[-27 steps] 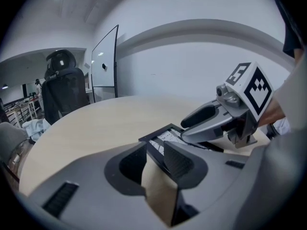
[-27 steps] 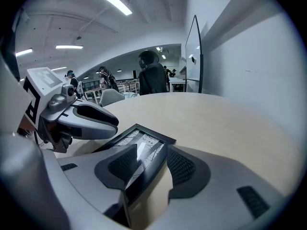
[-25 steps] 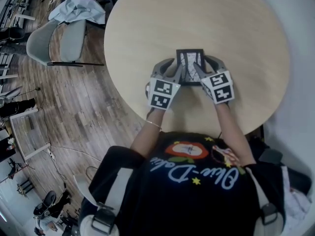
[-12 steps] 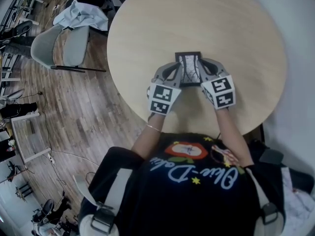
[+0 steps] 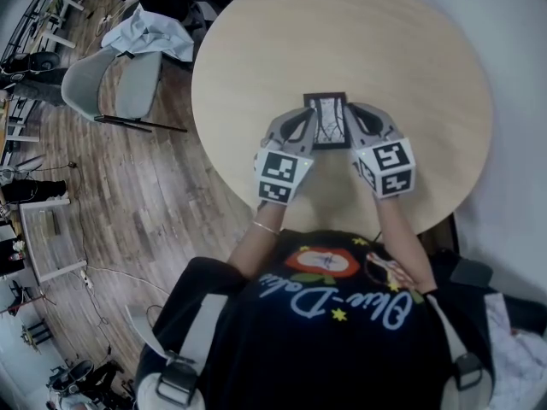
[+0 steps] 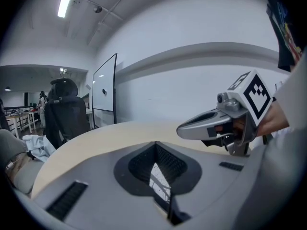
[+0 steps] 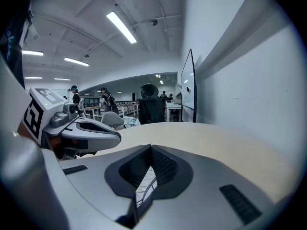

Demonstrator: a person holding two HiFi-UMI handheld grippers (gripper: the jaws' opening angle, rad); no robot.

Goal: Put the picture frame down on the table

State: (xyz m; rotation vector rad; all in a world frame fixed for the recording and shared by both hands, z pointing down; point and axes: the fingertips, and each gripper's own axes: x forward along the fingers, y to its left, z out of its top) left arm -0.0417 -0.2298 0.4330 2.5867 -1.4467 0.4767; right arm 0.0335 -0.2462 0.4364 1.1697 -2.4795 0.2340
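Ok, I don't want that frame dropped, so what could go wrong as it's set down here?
1. The left gripper and right gripper each pinch only a thin side edge of the picture frame, so it could slip out.
2. If one gripper opens first, the frame may swing from the other and hit the table corner-first.
3. The gap between frame and table can't be judged here, so an early release might drop it.
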